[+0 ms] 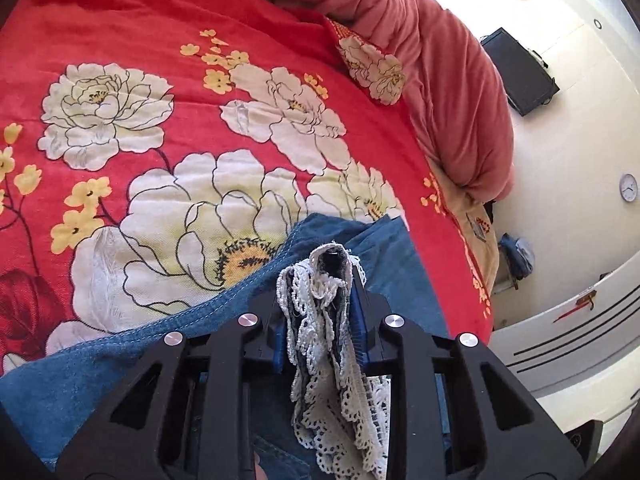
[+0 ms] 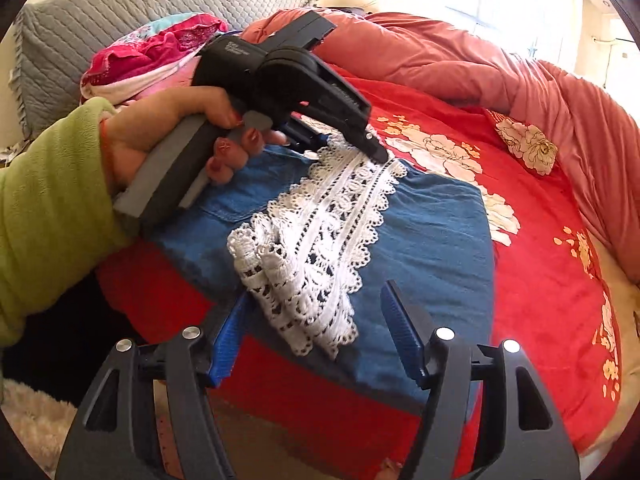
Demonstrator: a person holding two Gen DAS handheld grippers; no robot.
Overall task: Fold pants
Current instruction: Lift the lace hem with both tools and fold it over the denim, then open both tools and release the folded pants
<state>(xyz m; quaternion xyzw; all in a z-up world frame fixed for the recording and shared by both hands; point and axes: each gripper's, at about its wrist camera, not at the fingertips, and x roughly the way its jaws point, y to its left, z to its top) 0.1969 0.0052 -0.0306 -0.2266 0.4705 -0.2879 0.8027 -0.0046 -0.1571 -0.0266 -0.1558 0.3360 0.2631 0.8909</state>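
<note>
The pants (image 2: 432, 240) are blue denim with a wide white lace hem (image 2: 320, 240), lying folded on the red floral bedspread (image 2: 540, 280). My left gripper (image 1: 320, 312) is shut on the lace hem (image 1: 332, 360) and the denim edge, just above the blue cloth (image 1: 80, 380). In the right wrist view the left gripper (image 2: 376, 152) pinches the far end of the lace. My right gripper (image 2: 316, 336) is open over the near end of the lace, one blue finger (image 2: 228, 340) on each side, holding nothing.
A bunched salmon-pink quilt (image 2: 480, 68) lies along the far side of the bed. A pink cloth pile (image 2: 156, 52) and a grey quilted headboard (image 2: 120, 12) are at the back left. The bed edge (image 1: 476, 280) drops off at the right toward white furniture (image 1: 568, 320).
</note>
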